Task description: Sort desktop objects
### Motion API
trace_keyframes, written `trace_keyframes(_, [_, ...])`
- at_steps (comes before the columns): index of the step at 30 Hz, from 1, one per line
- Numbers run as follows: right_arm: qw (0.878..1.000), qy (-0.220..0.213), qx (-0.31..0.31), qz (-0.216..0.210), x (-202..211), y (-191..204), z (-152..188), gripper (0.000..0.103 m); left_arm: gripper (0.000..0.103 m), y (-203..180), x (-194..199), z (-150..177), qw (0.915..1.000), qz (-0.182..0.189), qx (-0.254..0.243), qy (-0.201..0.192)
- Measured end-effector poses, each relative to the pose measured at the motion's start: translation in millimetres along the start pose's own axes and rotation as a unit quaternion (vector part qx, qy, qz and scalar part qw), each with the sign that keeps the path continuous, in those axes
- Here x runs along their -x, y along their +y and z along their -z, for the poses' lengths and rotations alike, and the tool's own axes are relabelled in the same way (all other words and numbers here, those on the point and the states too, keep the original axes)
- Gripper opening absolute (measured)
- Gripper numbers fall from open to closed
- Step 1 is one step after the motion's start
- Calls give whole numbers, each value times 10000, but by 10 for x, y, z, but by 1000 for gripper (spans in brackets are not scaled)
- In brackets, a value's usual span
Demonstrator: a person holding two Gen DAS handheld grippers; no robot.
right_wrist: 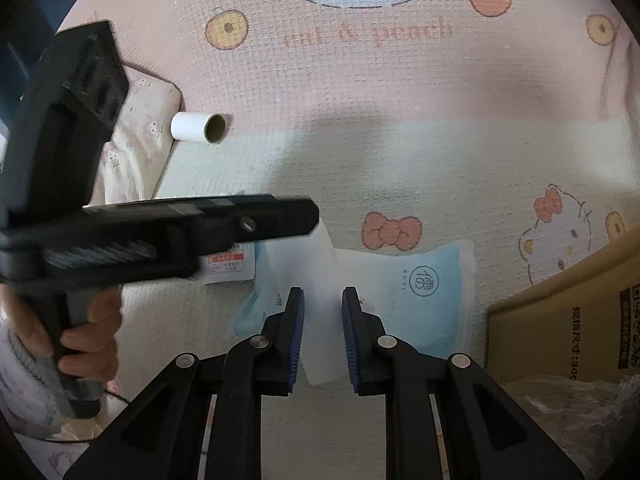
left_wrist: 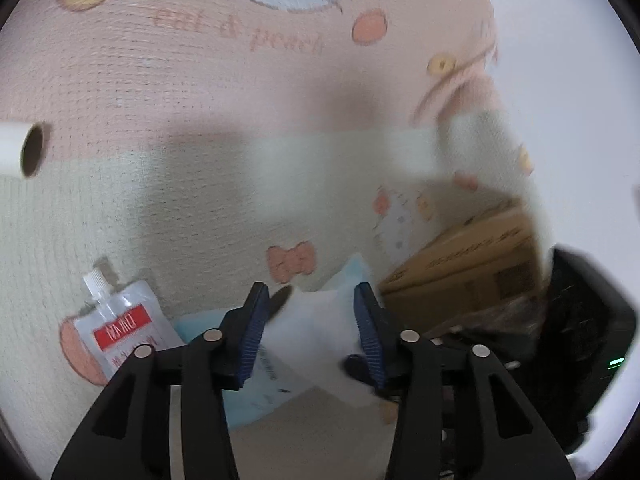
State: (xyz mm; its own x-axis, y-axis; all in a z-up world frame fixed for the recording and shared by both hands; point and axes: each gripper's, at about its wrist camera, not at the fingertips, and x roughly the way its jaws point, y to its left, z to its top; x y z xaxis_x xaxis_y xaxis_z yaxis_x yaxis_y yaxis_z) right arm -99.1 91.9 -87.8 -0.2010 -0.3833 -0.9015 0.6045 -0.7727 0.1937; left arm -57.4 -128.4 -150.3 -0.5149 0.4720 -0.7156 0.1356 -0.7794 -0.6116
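soft even daylight; left view motion-blurred, right view sharper; fisheye bends the edges.

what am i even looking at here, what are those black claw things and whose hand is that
Each picture is shot by a camera mounted on a handheld grasping tool, looking along its two blue-padded fingers. One shows the left tool, the other the right tool; both are open and hold nothing. The right view also shows the person's hand gripping the left tool. On the cartoon-cat mat lie a pale blue packet, a spouted pouch and a cardboard tube. A cardboard box stands beside.
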Motion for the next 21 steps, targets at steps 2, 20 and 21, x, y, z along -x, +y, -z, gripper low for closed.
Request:
trace_keyframes(2, [10000, 12, -1, -1, -17, 11, 2, 15, 49, 47, 73, 31, 9994, 174, 281, -84])
trace_keyframes(20, [9990, 199, -267, -297, -247, 53, -8, 37, 41, 336, -109, 377, 9950, 331, 926, 168])
trace_keyframes(21, [9991, 195, -246, -276, -251, 61, -12, 37, 41, 341, -110, 364, 9949, 340, 936, 173])
